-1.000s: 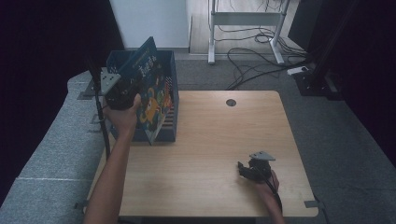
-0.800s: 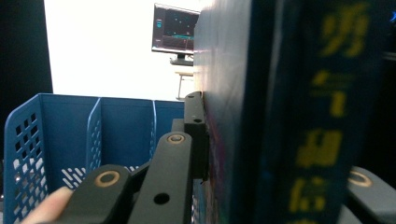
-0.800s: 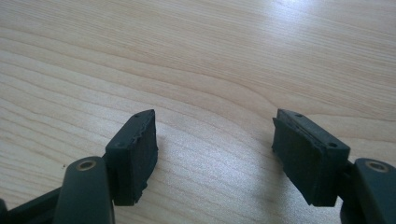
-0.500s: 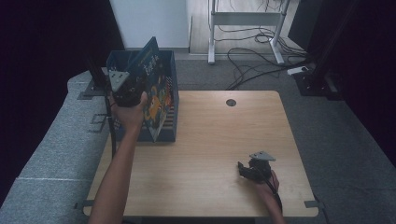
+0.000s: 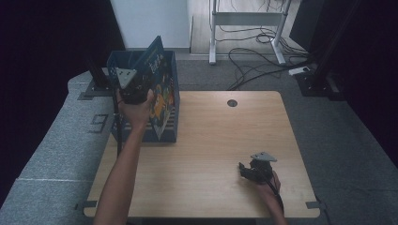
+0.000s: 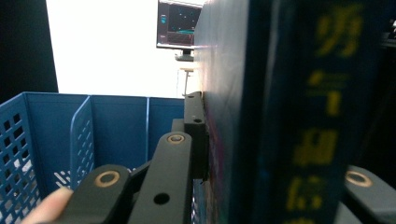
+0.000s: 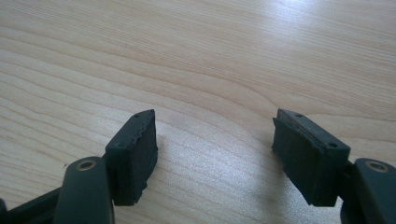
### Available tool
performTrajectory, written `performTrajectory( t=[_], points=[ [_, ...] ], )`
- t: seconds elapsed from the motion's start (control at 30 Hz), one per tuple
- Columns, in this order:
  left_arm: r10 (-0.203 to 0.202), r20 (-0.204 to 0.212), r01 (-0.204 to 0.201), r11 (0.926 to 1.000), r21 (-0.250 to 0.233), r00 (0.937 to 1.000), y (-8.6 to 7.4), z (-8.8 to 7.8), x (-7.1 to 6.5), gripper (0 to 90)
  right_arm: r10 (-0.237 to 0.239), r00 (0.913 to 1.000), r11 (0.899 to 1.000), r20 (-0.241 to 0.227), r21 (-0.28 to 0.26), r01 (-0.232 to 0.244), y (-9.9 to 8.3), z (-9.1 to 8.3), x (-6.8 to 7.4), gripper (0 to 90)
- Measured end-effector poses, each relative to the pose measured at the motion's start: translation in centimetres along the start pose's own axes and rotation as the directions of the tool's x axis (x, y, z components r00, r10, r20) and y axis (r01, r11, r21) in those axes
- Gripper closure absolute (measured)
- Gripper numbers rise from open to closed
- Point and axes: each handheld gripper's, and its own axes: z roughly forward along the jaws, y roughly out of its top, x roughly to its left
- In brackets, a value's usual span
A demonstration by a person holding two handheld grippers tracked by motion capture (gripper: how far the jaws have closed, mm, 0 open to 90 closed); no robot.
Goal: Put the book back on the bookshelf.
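Observation:
A dark blue book (image 5: 161,96) with a colourful cover stands tilted in a blue perforated crate (image 5: 111,63) at the table's left side. My left gripper (image 5: 135,88) is shut on the book near its upper edge, above the crate. In the left gripper view the book (image 6: 289,116), its spine printed with yellow characters, sits clamped between the jaws of the left gripper (image 6: 275,144), with the crate's inner walls (image 6: 116,126) behind. My right gripper (image 5: 245,169) rests on the table at the front right. Its jaws (image 7: 215,144) stand open with nothing between them.
The wooden table (image 5: 225,136) has a round cable hole (image 5: 232,103) near its far edge. Grey carpet surrounds it. A desk frame and loose cables (image 5: 253,51) lie on the floor beyond. A monitor (image 6: 180,23) shows far off.
My left hand has shifted a little to the right with the book, over the crate. The right gripper has stayed where it was.

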Motion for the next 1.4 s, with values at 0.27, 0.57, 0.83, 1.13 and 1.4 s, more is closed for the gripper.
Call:
performTrajectory(
  t=[0.27, 0.57, 0.83, 1.13, 1.4],
  points=[
    [-0.002, -0.004, 0.002, 1.0, -0.006, 1.0, 0.4, 0.3, -0.1, 82.0, -0.004, 1.0, 1.0, 0.002, 0.001, 0.004, 0.0, 0.0, 0.0, 30.1],
    [0.017, -0.023, -0.018, 0.9997, -0.018, 0.9996, 0.3, 1.5, -0.2, 82.1, -0.003, 1.0, 1.0, -0.004, 0.002, 0.003, 0.0, 0.0, 0.0, 30.0],
    [0.016, -0.04, -0.017, 0.9998, -0.006, 0.999, 0.2, 2.5, 0.1, 82.0, -0.007, 0.9999, 1.0, -0.007, 0.001, 0.007, 0.0, 0.0, 0.0, 30.0],
    [0.009, -0.062, -0.01, 0.9999, -0.011, 0.9981, 0.0, 3.0, 0.2, 82.1, -0.008, 0.9999, 1.0, -0.006, 0.0, 0.008, 0.0, 0.0, 0.0, 30.1],
    [0.002, -0.065, -0.004, 0.9997, -0.024, 0.9979, -0.4, 3.8, 0.3, 82.1, -0.01, 0.9999, 1.0, -0.006, 0.0, 0.01, 0.0, 0.0, 0.1, 30.3]
  ],
)
